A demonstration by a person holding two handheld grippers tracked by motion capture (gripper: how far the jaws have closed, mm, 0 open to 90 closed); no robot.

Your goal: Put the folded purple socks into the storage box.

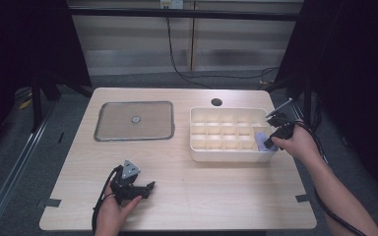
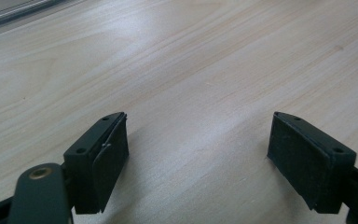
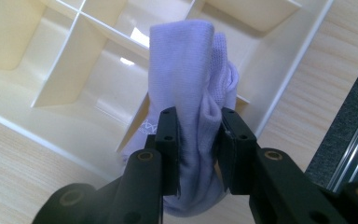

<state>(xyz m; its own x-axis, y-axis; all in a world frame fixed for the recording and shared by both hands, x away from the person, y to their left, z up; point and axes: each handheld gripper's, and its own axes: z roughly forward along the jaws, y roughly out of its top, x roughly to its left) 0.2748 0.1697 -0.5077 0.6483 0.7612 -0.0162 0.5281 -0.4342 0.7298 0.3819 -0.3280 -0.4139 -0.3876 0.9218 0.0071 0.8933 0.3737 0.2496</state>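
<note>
The sock (image 3: pixel 193 93) is sitting between the jaws of the right gripper (image 3: pixel 199 140), which are pinching it across its middle so that the fabric is bulging out above and below the pads. It is pale lilac, a soft knit folded or bunched into a thick upright bundle, with a smooth flat face on one side and a finer ribbed band showing along the other edge. A small white woven mark is showing low on the fabric beside the left pad. The bundle's top is standing over the dividers of the cream organizer box (image 3: pixel 37 100), and its lower end is hanging down below the jaws.

In the high view the right gripper (image 1: pixel 274 132) is hovering at the right end of the organizer box (image 1: pixel 226 156), and the sock (image 1: pixel 261 140) is showing as a pale patch in the end compartment nearest the hand (image 1: pixel 298 143). Whether it is touching the box floor cannot be told.

The left gripper (image 2: pixel 198 154) is resting low over the bare wooden table (image 2: pixel 191 60), its jaws spread wide with nothing between them. In the high view this left gripper (image 1: pixel 133 187) is lying near the front edge of the table (image 1: pixel 202 196), well apart from the box. A grey tray (image 1: pixel 134 121) is lying to the left of the box.
</note>
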